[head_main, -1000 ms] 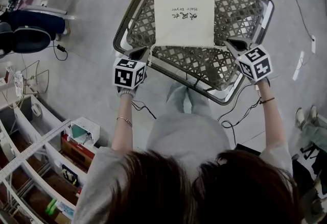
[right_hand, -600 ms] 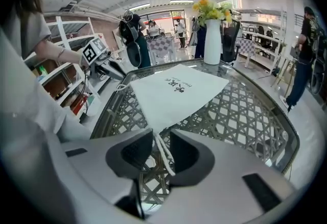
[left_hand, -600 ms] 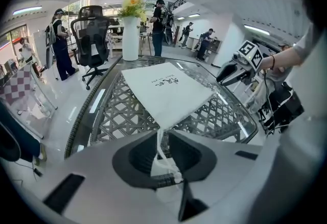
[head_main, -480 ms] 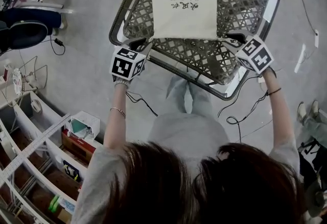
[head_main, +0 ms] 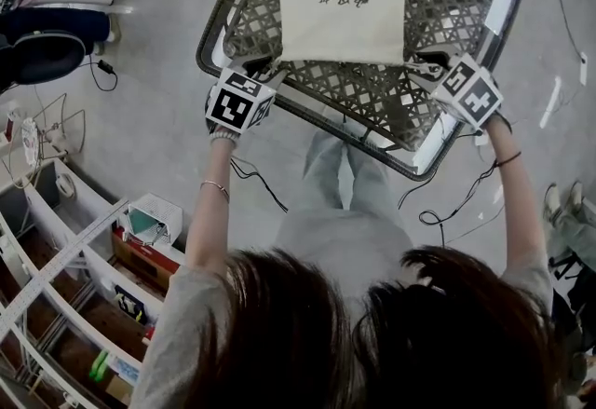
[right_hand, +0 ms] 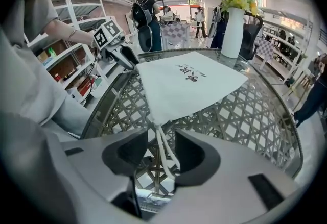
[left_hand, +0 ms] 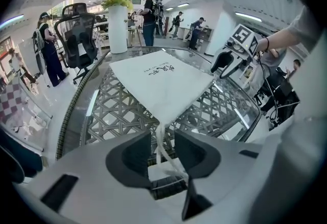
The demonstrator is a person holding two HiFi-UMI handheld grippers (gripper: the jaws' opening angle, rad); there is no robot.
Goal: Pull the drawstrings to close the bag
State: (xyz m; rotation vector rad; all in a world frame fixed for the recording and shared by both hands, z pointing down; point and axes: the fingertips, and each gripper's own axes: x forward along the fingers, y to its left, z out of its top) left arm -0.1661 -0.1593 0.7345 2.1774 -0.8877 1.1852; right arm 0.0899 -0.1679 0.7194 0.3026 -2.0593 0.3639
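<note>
A cream drawstring bag (head_main: 341, 2) with dark print lies flat on the lattice table (head_main: 233, 6). My left gripper (head_main: 268, 76) sits at the bag's near left corner and my right gripper (head_main: 426, 65) at its near right corner. In the left gripper view the left gripper (left_hand: 162, 137) has just been opening, and the white drawstring (left_hand: 164, 159) lies loose between its pads. The right gripper (right_hand: 162, 139) has also just been opening, with its drawstring (right_hand: 164, 150) hanging slack in the gap. Neither pair of pads presses on the cord.
A white vase with yellow flowers (left_hand: 118, 29) stands at the table's far end. An office chair (head_main: 47, 48) is on the left, shelving (head_main: 74, 277) at the lower left, and cables (head_main: 447, 202) trail on the floor. People stand in the background.
Both grippers have come down and closer to the bag's corners. Their jaws went from shut on the drawstrings to open, and the taut cords have gone slack.
</note>
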